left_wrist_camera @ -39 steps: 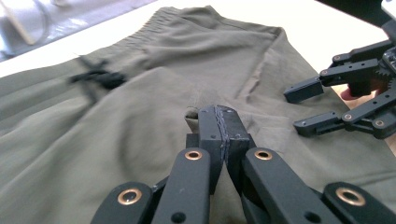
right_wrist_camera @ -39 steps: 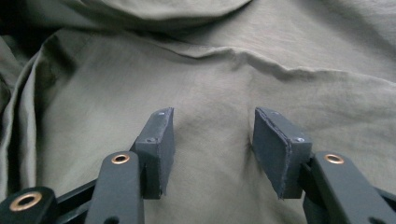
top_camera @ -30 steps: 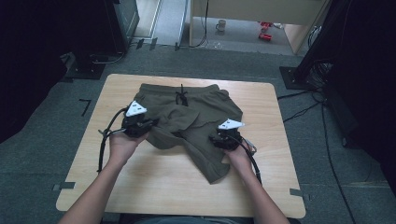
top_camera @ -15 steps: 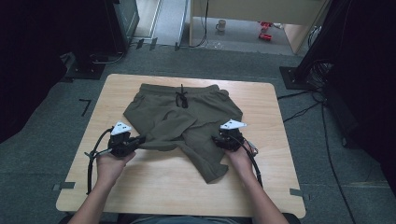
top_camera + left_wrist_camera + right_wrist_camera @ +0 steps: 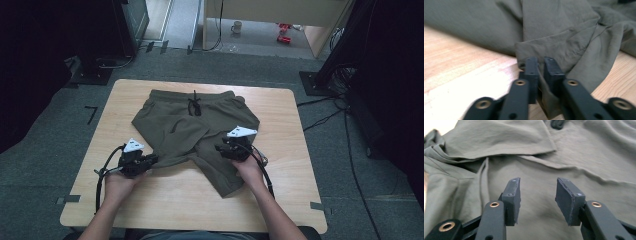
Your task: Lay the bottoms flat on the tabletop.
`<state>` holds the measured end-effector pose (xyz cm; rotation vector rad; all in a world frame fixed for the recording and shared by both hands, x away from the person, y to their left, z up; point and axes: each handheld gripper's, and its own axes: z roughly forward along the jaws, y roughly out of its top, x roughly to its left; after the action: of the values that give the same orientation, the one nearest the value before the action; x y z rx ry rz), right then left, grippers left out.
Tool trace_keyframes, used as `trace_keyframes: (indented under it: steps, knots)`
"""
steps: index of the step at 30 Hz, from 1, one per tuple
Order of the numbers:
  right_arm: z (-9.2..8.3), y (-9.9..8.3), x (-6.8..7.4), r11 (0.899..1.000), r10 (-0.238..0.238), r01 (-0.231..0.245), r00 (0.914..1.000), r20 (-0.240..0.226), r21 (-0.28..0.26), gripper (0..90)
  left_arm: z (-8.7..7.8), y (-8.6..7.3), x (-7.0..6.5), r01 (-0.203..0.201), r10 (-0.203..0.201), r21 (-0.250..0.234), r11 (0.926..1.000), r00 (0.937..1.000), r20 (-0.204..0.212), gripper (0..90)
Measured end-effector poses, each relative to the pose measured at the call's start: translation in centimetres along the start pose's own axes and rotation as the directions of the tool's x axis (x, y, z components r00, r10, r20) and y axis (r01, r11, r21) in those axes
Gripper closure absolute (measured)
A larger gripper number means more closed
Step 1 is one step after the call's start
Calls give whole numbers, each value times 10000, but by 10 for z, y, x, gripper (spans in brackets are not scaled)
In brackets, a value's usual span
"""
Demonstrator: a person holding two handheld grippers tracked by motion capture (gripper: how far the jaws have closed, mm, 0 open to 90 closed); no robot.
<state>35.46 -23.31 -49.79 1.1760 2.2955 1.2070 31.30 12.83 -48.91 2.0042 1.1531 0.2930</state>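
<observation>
Olive green shorts (image 5: pixel 190 130) lie spread on the wooden table (image 5: pixel 280 200), waistband and black drawstring (image 5: pixel 194 106) at the far side. My left gripper (image 5: pixel 152 160) rests low at the near left, on the hem of the left leg. In the left gripper view its jaws (image 5: pixel 540 61) have just been opening and stand a narrow gap apart, with a fold of the shorts (image 5: pixel 564 30) still between them. My right gripper (image 5: pixel 220 149) hovers over the right leg. In the right gripper view it (image 5: pixel 537 182) is open above the cloth (image 5: pixel 574 157), gripping nothing.
The right leg of the shorts trails toward the near table edge. Bare wood lies to the left, right and front of the shorts. On the floor beyond are a mug (image 5: pixel 235 27), red items (image 5: pixel 284 32) and cables (image 5: pixel 325 117).
My left gripper moved down and toward the near left, drawing the left leg's hem out over the table. My right gripper shifted only slightly.
</observation>
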Motion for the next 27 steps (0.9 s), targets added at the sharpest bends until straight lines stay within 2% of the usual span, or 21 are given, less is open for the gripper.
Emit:
trace_keyframes:
  steps: [3, 5, 11, 13, 15, 17, 20, 22, 23, 25, 26, 27]
  knots:
    - [3, 4, 6, 9999, -119, 119, 9998, -134, 29, 542, -6, 3, 1, 197, -191, -393, 9990, 9997, 156, 675]
    - [4, 8, 11, 9998, -190, 192, 9996, -230, 80, 541, -10, 5, 1, 181, -178, -646, 9977, 9998, 52, 603]
    - [12, 20, 28, 9995, -319, 320, 9974, -648, 6, 534, -21, 14, 4, 274, -272, -1329, 9908, 9996, 36, 552]
    - [17, 23, 36, 9986, -520, 524, 9960, -723, 35, 535, -19, 15, 6, 327, -326, -1344, 9904, 9995, 26, 548]
    - [22, 26, 43, 9980, -607, 619, 9947, -830, 123, 536, -14, 17, 8, 217, -225, -1166, 9929, 9997, -56, 548]
    - [29, 28, 49, 9966, -742, 769, 9940, -807, 301, 543, -10, 18, 9, 28, -48, -1089, 9941, 9998, -180, 548]
    - [39, 27, 54, 9946, -766, 820, 9935, -837, 628, 563, -6, 19, 11, 21, -34, -1082, 9941, 9999, -116, 542]
    - [46, 25, 57, 9912, -880, 953, 9928, -809, 921, 615, -3, 20, 12, -80, 67, -1022, 9947, 9999, -129, 535]
    - [49, 23, 59, 9885, -954, 1041, 9921, -814, 1095, 696, -2, 21, 12, -100, 86, -1023, 9947, 9999, -141, 535]
    - [50, 22, 61, 9847, -1177, 1252, 9908, -675, 1213, 797, -1, 21, 13, -116, 110, -1011, 9948, 9999, -66, 531]
    - [47, 22, 59, 9859, -1053, 1126, 9924, -641, 1237, 871, 0, 22, 13, -212, 201, -983, 9949, 9997, -124, 530]
    - [47, 22, 59, 9859, -1053, 1126, 9924, -641, 1237, 871, 0, 22, 13, -240, 228, -983, 9949, 9996, -135, 530]
